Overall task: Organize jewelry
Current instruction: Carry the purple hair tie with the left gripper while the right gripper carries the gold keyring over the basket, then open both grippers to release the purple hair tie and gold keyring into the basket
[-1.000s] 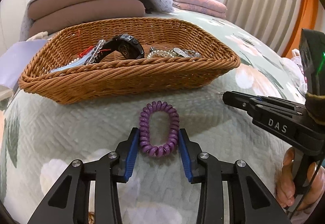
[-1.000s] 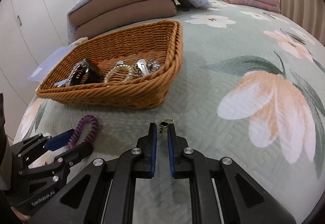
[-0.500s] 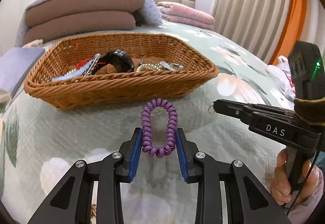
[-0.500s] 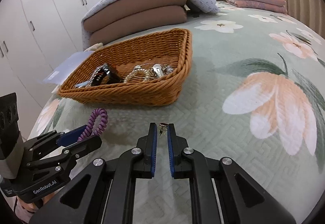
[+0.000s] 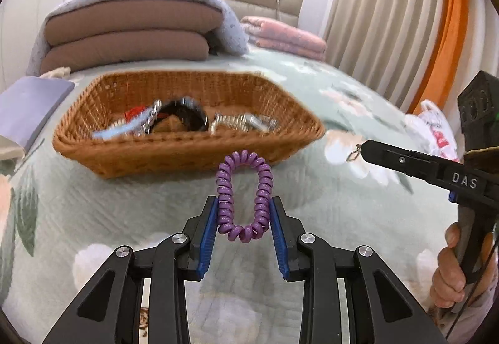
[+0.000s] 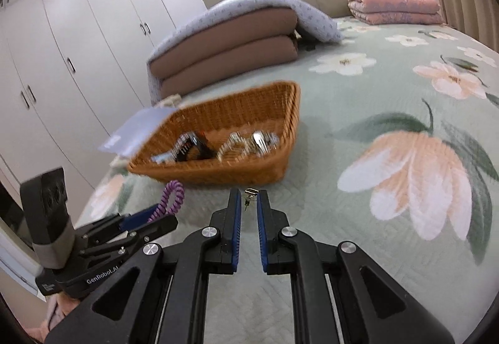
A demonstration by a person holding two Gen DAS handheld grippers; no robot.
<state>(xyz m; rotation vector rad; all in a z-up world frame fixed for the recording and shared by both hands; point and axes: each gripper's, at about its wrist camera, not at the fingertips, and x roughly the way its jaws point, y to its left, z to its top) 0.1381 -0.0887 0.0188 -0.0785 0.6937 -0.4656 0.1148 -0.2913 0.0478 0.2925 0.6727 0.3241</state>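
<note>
Left gripper (image 5: 244, 213) is part-closed, its blue pads pressed on both sides of a purple spiral-coil bracelet (image 5: 244, 194), held above the green floral quilt (image 5: 312, 203) just short of the woven wicker basket (image 5: 174, 153). Right gripper (image 6: 248, 203) is nearly closed — a small silver earring (image 6: 250, 194) is pinched between its tips, clear of the quilt near the basket's front wall.

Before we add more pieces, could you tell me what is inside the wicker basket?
The wicker basket holds a black watch, silvery chains and a red-and-blue piece. Blur and overlap hide anything beneath.
</note>
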